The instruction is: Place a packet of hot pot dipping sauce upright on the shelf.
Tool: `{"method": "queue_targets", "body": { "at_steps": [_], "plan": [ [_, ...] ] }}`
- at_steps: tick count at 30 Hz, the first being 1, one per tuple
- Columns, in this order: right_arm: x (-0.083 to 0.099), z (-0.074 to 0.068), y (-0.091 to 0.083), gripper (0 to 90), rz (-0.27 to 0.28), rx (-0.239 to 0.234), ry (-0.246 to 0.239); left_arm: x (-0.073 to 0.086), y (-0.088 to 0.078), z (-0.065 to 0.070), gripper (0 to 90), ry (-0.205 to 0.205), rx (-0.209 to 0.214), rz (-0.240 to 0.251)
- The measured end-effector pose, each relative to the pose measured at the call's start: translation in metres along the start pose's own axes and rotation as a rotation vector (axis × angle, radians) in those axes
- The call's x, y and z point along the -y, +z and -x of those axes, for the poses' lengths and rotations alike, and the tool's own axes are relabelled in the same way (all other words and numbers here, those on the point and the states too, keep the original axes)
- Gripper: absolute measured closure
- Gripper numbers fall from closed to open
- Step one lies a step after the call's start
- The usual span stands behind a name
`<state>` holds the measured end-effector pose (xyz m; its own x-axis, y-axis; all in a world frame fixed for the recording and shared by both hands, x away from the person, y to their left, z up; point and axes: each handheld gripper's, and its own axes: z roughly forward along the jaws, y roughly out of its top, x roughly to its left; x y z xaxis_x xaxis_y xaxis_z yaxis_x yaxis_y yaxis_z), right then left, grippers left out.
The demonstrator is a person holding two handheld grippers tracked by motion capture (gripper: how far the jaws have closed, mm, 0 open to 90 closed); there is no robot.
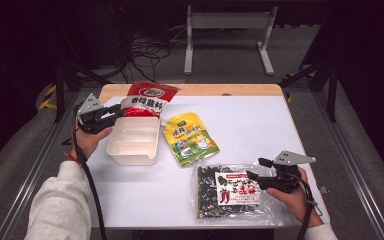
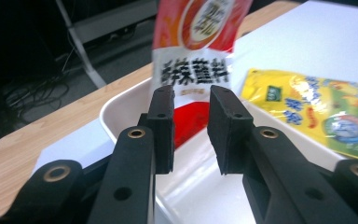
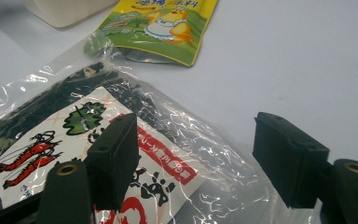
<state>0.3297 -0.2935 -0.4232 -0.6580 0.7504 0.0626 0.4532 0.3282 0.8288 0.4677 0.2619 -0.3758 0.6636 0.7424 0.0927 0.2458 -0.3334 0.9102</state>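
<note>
While the left gripper (image 1: 114,114) hangs at the far left corner of the white rectangular plastic bin (image 1: 134,141), its jaws stand slightly parted with nothing between them. Just beyond them, the red-and-white foil sauce pouch (image 1: 147,100) lies propped over the bin's far rim. Right of the bin and just beside it lies the yellow-green printed snack pouch (image 1: 190,138). Further right and nearer the person, the right gripper (image 1: 258,169) rests over the clear plastic bag of dark dried seaweed (image 1: 230,191), jaws spread wide and gripping nothing.
</note>
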Motion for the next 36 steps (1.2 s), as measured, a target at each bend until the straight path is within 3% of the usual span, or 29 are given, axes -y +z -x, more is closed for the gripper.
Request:
{"method": "queue_targets", "body": {
  "at_steps": [8, 12, 13, 14, 16, 18, 22, 23, 25, 32, 34, 36],
  "plan": [
    [-0.003, 0.004, -0.003, 32.8, 0.012, 0.0, 0.005, 0.013, -0.035, 0.04, 70.6, 0.05, 0.062, 0.021],
    [-0.002, 0.004, -0.006, 32.9, 0.005, 0.01, -0.004, 0.02, -0.046, 0.055, 69.5, 0.044, 0.095, 0.03],
    [0.001, 0.004, -0.01, 32.8, 0.001, 0.016, 0.002, 0.025, -0.05, 0.067, 68.3, 0.056, 0.119, 0.02],
    [0.001, 0.004, -0.01, 32.8, 0.001, 0.016, 0.002, 0.025, -0.05, 0.067, 68.2, 0.056, 0.119, 0.02],
    [0.007, 0.005, -0.016, 32.6, -0.019, 0.034, 0.011, 0.033, -0.054, 0.087, 68.0, 0.085, 0.173, 0.0],
    [0.011, 0.006, -0.021, 32.0, -0.03, 0.045, 0.025, 0.037, -0.053, 0.095, 68.6, 0.1, 0.198, -0.015],
    [0.02, 0.008, -0.027, 30.4, -0.042, 0.061, 0.05, 0.053, -0.047, 0.13, 69.9, 0.149, 0.308, -0.1],
    [0.025, 0.01, -0.031, 29.4, -0.044, 0.072, 0.08, 0.056, -0.045, 0.136, 70.2, 0.162, 0.324, -0.115],
    [0.031, 0.011, -0.035, 27.2, -0.059, 0.083, 0.102, 0.06, -0.042, 0.145, 70.2, 0.15, 0.372, -0.126],
    [0.045, 0.01, -0.041, 20.6, -0.122, 0.063, 0.164, 0.065, -0.028, 0.169, 67.3, 0.187, 0.429, -0.165],
    [0.05, 0.01, -0.041, 18.4, -0.16, 0.053, 0.174, 0.066, -0.025, 0.174, 63.6, 0.199, 0.429, -0.183],
    [0.053, 0.012, -0.042, 18.2, -0.165, 0.045, 0.186, 0.066, -0.022, 0.178, 62.0, 0.215, 0.442, -0.187]
  ]
}}
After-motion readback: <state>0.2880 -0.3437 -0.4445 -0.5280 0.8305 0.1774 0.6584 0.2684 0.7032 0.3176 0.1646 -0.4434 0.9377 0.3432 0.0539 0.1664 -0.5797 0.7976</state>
